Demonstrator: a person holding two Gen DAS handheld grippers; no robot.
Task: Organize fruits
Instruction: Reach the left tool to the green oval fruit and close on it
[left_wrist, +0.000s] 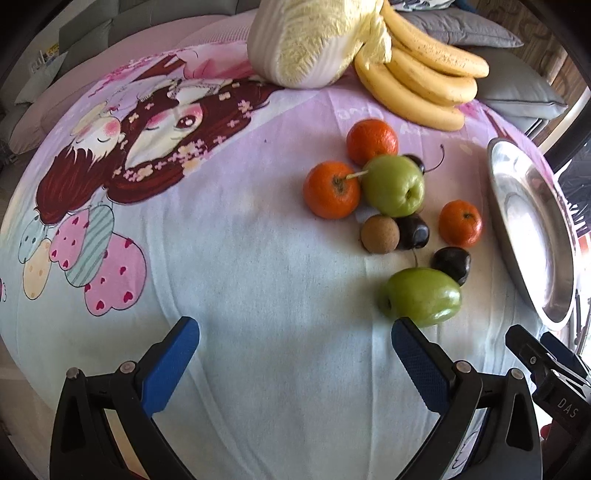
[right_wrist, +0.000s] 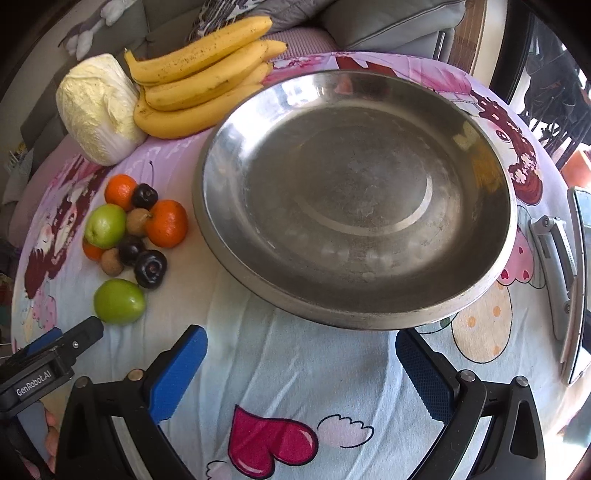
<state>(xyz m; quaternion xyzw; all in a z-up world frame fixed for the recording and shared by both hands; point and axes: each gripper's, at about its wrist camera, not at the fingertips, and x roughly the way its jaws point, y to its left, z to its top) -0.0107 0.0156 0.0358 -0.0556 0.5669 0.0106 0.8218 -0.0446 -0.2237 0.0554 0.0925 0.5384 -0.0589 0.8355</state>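
Note:
A heap of small fruit lies on the cartoon-print cloth: tangerines (left_wrist: 331, 189), green apples (left_wrist: 422, 296) (right_wrist: 119, 301), dark cherries (left_wrist: 452, 264) and a brown round fruit (left_wrist: 380, 234). A bunch of bananas (left_wrist: 421, 74) (right_wrist: 201, 77) lies at the far side. A bare steel bowl (right_wrist: 354, 199) (left_wrist: 532, 236) stands right of the heap. My left gripper (left_wrist: 295, 334) is open, just short of the nearest green apple, holding nothing. My right gripper (right_wrist: 301, 341) is open at the bowl's near rim, holding nothing.
A pale napa cabbage (left_wrist: 306, 40) (right_wrist: 98, 109) rests beside the bananas. A phone-like slab and a silver clamp (right_wrist: 557, 269) lie at the table's right edge. Grey cushions (left_wrist: 517, 85) sit behind the table. The other gripper's tip (right_wrist: 79, 338) shows at the left.

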